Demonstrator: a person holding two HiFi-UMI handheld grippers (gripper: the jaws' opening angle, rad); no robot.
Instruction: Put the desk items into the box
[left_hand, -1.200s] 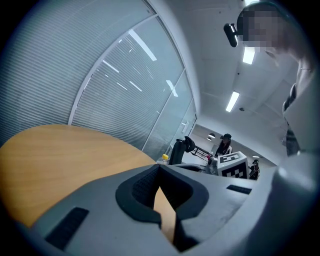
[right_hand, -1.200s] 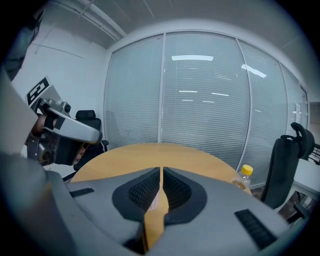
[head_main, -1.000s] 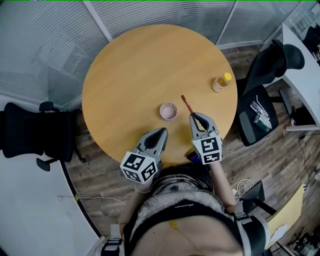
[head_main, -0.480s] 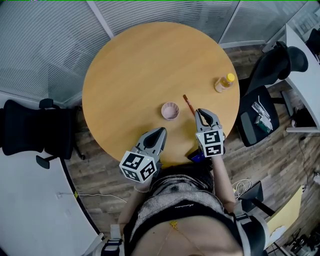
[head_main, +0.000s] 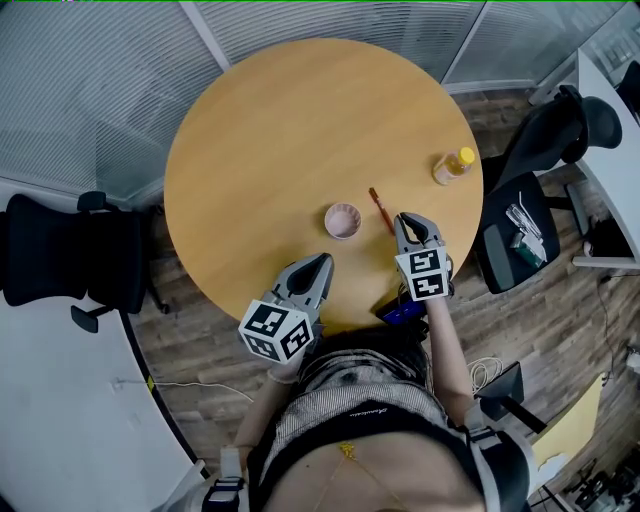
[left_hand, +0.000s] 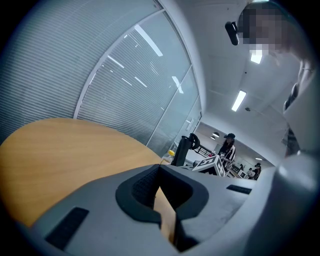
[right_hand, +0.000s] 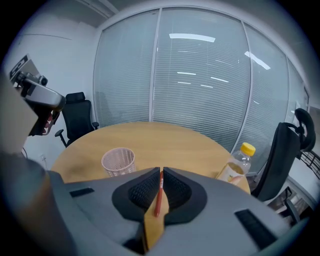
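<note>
I see my left gripper (head_main: 320, 263) with its fingers pressed together on nothing, hovering over the table's (head_main: 270, 130) near edge. Ahead and right of those fingers stands the pink mesh cup (head_main: 342, 221). My right gripper (head_main: 405, 221) has its fingers pinched on the red pen (right_hand: 158, 195). The bottle (head_main: 452, 165) stands well beyond, to the right.

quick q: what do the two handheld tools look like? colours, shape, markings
They are a matching pair. The left tool and right tool have pale grey moulded bodies that taper to a point, with black textured pads lining the jaws. Each carries a white cube with black square markers at the rear. No cables show. The person wears a grey top.
</note>
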